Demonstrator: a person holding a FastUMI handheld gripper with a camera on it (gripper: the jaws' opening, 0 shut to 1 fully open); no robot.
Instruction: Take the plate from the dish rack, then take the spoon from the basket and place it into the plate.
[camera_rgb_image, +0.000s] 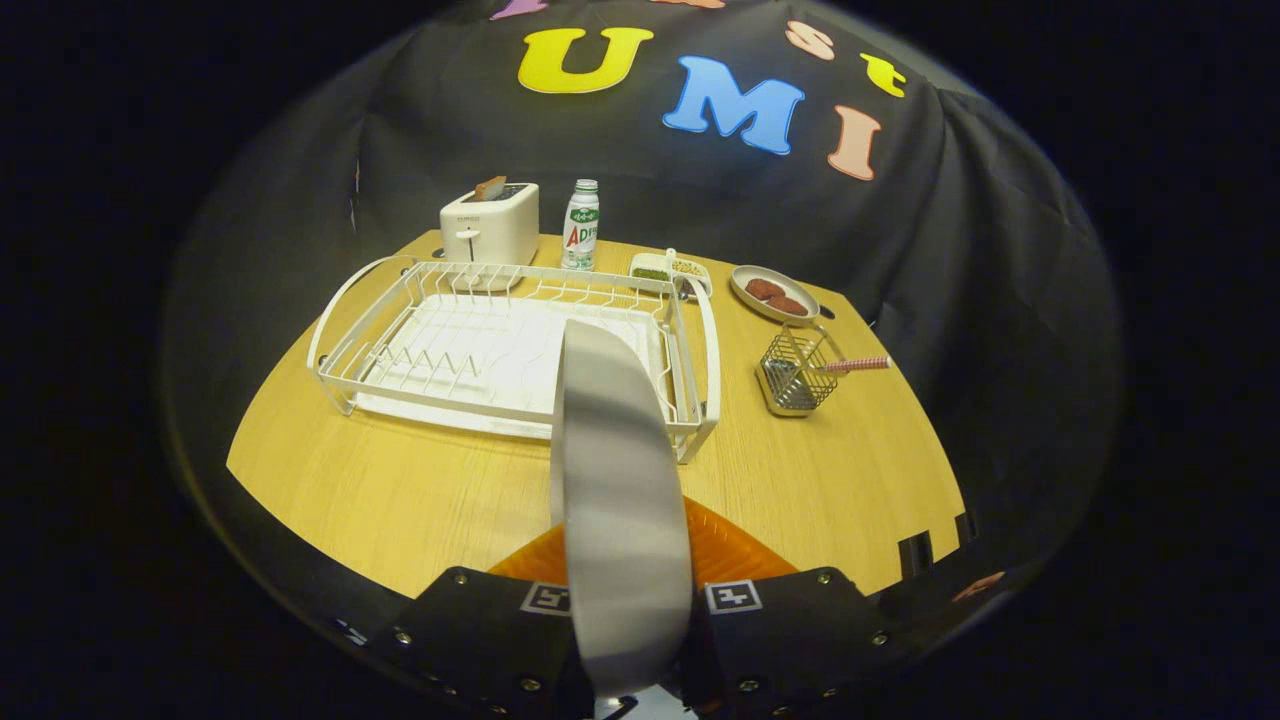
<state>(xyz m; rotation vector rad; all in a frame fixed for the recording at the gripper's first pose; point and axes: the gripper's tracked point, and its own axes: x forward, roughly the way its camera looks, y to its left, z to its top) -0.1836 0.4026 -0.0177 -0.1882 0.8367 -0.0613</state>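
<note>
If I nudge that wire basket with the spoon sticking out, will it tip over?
Probably easily. The wire basket looks small and light, and the spoon leans far out over its rim, so weight sits off-centre. The gripper is shut on the plate.

1. I looked out on a mock kitchen set up inside a booth, not a real home: black cloth hung as the wall behind everything.
2. A wooden bench carried kitchen goods: a white dish rack, a toaster with a slice in its slot, a small bottle, and a wire basket.
3. Beyond the rack sat a divided dish and a saucer of brown pieces, like staged food.
</note>
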